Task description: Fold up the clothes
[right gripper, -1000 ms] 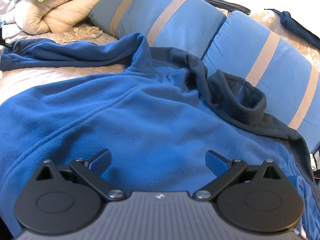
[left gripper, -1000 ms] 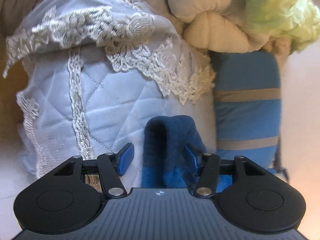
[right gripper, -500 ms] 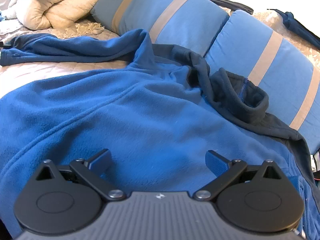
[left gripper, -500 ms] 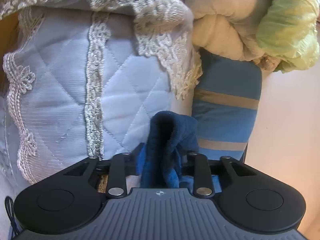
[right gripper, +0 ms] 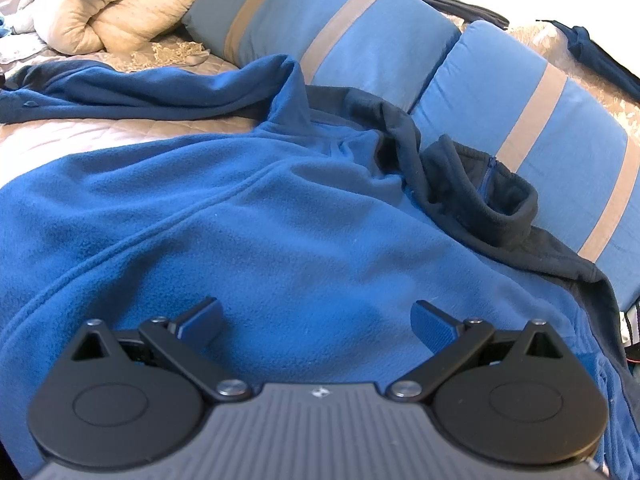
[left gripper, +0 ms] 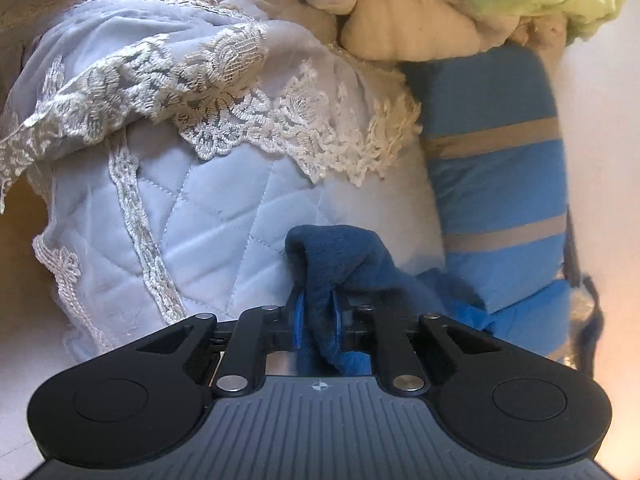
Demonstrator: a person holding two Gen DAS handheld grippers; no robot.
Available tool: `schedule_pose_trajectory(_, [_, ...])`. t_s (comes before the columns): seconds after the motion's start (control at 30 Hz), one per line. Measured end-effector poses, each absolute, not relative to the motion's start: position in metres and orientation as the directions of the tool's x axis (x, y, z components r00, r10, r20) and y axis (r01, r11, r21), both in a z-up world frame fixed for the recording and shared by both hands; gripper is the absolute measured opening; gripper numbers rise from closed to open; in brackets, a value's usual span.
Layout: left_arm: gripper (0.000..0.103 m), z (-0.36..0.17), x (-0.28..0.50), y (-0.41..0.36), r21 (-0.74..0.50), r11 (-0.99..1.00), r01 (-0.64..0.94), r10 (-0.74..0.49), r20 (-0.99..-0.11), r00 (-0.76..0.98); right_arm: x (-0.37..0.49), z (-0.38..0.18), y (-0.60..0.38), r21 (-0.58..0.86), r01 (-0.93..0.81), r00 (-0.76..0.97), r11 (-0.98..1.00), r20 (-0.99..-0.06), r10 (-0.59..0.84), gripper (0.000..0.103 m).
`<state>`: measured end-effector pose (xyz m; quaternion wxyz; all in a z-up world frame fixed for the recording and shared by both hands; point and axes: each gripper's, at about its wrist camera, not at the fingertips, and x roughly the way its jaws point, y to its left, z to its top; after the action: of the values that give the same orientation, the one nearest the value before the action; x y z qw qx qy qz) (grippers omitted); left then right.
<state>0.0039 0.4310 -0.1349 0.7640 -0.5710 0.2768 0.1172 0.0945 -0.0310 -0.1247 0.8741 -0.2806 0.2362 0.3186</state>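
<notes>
My left gripper [left gripper: 318, 314] is closing on the dark cuff of the blue fleece jacket's sleeve [left gripper: 332, 256], a thin pinch of cloth between the pads. My right gripper [right gripper: 316, 318] hangs open over the jacket's body [right gripper: 240, 220], spread on the quilted bedspread [left gripper: 208, 216]. With so shallow a bite, I judge the cuff could slip free if I pull across

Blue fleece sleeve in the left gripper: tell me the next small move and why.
Probably carry the sleeve cuff in over the fleece body. The left gripper is closing, its pads pinching the cuff, while the sleeve lies stretched out sideways across the quilted bedspread. The right gripper hangs open above the body.
</notes>
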Motion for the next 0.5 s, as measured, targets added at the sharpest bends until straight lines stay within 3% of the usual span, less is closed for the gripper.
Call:
schedule_pose_trajectory(0.07, [0.019, -0.141, 0.005, 0.434, -0.824, 0.287, -0.489, -0.147, -0.542, 0.828, 0.094, -0.125, -0.030, -0.347, -0.689, 0.688, 0.636, -0.589, 0.424, 0.103])
schedule_pose_trajectory(0.13, [0.038, -0.152, 0.002, 0.435, -0.861, 0.240, -0.449, -0.176, -0.493, 0.852, 0.093, -0.124, -0.030, -0.352, -0.689, 0.690, 0.634, -0.586, 0.424, 0.103])
schedule_pose_trajectory(0.2, [0.046, -0.163, -0.003, 0.433, -0.900, 0.187, -0.394, -0.204, -0.428, 0.880, 0.093, -0.124, -0.031, -0.348, -0.689, 0.689, 0.635, -0.587, 0.426, 0.103])
schedule_pose_trajectory(0.37, [0.048, -0.187, -0.011, 0.430, -0.955, 0.063, -0.290, -0.192, -0.296, 0.936, 0.095, -0.124, -0.032, -0.336, -0.690, 0.684, 0.642, -0.593, 0.425, 0.103])
schedule_pose_trajectory(0.5, [0.046, -0.191, -0.006, 0.433, -0.971, 0.038, -0.237, -0.170, -0.240, 0.956, 0.094, -0.124, -0.032, -0.338, -0.691, 0.684, 0.639, -0.593, 0.426, 0.103])
